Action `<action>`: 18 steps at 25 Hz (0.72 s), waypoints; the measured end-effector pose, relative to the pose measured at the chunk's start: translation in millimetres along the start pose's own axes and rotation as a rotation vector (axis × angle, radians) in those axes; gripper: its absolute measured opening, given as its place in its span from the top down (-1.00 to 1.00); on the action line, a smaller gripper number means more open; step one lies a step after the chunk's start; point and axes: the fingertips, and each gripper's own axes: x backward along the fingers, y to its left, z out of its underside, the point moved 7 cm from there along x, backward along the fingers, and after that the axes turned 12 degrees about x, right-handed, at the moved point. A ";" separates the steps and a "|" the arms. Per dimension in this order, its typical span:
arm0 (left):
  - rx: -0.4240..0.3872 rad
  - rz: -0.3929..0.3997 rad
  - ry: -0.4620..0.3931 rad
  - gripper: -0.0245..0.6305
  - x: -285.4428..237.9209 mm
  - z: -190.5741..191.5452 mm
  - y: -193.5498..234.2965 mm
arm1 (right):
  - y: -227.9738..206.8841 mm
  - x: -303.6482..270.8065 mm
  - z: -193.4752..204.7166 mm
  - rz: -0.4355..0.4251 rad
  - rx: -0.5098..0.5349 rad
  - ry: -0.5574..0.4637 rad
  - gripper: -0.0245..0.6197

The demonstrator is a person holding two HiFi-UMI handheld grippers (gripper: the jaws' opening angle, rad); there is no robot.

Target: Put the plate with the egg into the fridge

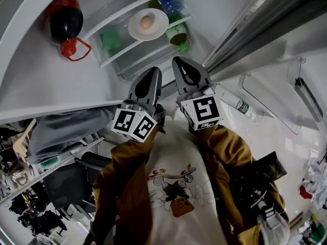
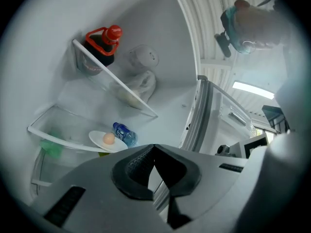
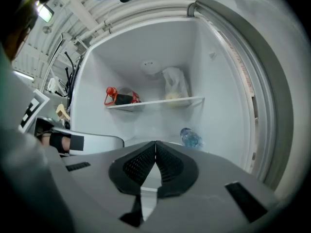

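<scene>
As left claw hangs closed, plate beyond

The plate with the egg sits on a glass shelf in the fridge, at 12 o'clock. A blue bottle is at the plate's 1 o'clock and a green can at its 4 o'clock. A cola bottle is at 11 o'clock. Near the centre, the left gripper and the right gripper point side by side into the fridge, jaws together and empty. A small bottle lies in the door at 3 o'clock.
</scene>
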 end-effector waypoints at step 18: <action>0.019 -0.053 0.077 0.90 45.1 22.6 -30.2 | 29.8 53.1 -6.1 -0.110 0.023 0.026 0.91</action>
